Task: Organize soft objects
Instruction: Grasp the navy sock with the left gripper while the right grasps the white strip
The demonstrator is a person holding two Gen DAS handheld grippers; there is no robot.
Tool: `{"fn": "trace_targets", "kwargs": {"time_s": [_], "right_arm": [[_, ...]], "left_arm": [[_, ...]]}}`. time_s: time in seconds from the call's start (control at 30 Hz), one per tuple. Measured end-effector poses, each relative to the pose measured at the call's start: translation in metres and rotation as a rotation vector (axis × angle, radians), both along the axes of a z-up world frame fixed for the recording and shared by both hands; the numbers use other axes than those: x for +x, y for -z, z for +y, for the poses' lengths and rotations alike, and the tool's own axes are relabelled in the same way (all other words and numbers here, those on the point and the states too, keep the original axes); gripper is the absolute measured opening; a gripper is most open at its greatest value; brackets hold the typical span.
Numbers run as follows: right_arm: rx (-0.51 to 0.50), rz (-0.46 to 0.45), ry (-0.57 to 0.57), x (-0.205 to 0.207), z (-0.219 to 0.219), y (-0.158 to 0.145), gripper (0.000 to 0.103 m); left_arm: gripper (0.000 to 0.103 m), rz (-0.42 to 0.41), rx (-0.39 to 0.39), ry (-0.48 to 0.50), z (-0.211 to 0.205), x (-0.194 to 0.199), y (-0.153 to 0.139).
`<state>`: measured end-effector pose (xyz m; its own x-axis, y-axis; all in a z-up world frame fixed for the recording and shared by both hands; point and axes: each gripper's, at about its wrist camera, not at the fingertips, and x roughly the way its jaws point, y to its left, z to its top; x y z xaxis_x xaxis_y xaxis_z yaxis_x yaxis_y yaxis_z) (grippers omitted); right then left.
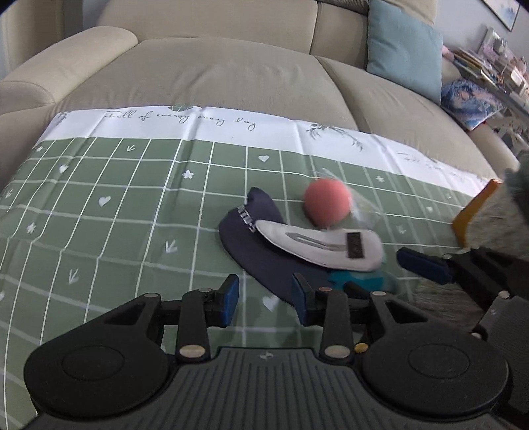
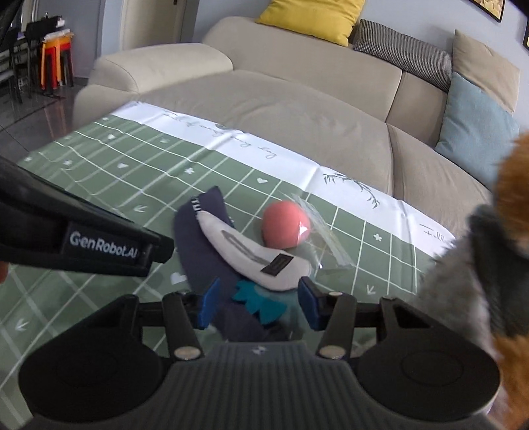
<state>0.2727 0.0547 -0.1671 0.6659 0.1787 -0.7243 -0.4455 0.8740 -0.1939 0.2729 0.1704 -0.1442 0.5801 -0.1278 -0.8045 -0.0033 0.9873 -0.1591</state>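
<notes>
A navy sock [image 1: 251, 248] [image 2: 195, 251] lies on the green checked cloth [image 1: 115, 215] [image 2: 132, 172], with a white sock [image 1: 320, 244] [image 2: 251, 254] across it. A pink ball [image 1: 327, 205] [image 2: 286, 228] in clear wrapping sits just behind them. A teal felt piece [image 1: 360, 279] [image 2: 258, 301] lies under the socks' near end. My left gripper [image 1: 266, 299] is open, just before the navy sock's near edge. My right gripper [image 2: 258, 306] is open, its fingers either side of the teal piece and sock ends. A grey and orange plush toy [image 1: 496, 218] [image 2: 479, 264] sits at the right.
The cloth covers a beige sofa seat [image 1: 215, 76] [image 2: 297, 115]. A light blue cushion [image 1: 403, 53] [image 2: 476, 145], a yellow cushion [image 2: 314, 16] and a checked cushion [image 2: 403, 53] lean on the backrest. The left gripper's body [image 2: 82, 241] crosses the right wrist view's left side.
</notes>
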Motion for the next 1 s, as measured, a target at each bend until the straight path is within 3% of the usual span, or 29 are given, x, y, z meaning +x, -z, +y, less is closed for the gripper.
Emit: {"fn": "trace_targets", "kwargs": {"time_s": [0.1,0.27,0.43,0.63,0.73,0.8,0.87,1.0], "right_arm": [[-0.017,-0.004,0.010,0.012,0.004,0.008,0.056],[-0.051,-0.004,0.006,0.029,0.006,0.023,0.062],[-0.066,0.012,0.012,0.040,0.008,0.038,0.065],[-0.083,0.001,0.011,0.039,0.011,0.048,0.064],[-0.032,0.021,0.021,0.039,0.006,0.050,0.056],[-0.020,0.024,0.029,0.039,0.005,0.050,0.051],[-0.017,0.027,0.030,0.039,0.005,0.049,0.047],[-0.005,0.038,0.032,0.036,0.005,0.045,0.045]], "left_arm": [[0.062,-0.007,0.013,0.017,0.007,0.015,0.008],[0.071,-0.027,0.049,0.089,0.011,0.039,0.020],[0.072,-0.043,0.089,0.170,0.007,0.052,0.032],[0.070,-0.050,0.014,0.175,0.010,0.058,0.043],[0.051,-0.074,0.061,0.210,-0.003,0.055,0.045],[0.023,-0.082,0.100,0.225,-0.012,0.053,0.045],[0.005,-0.072,0.075,0.234,-0.016,0.050,0.045],[0.003,-0.074,0.113,0.223,-0.024,0.038,0.043]]}}
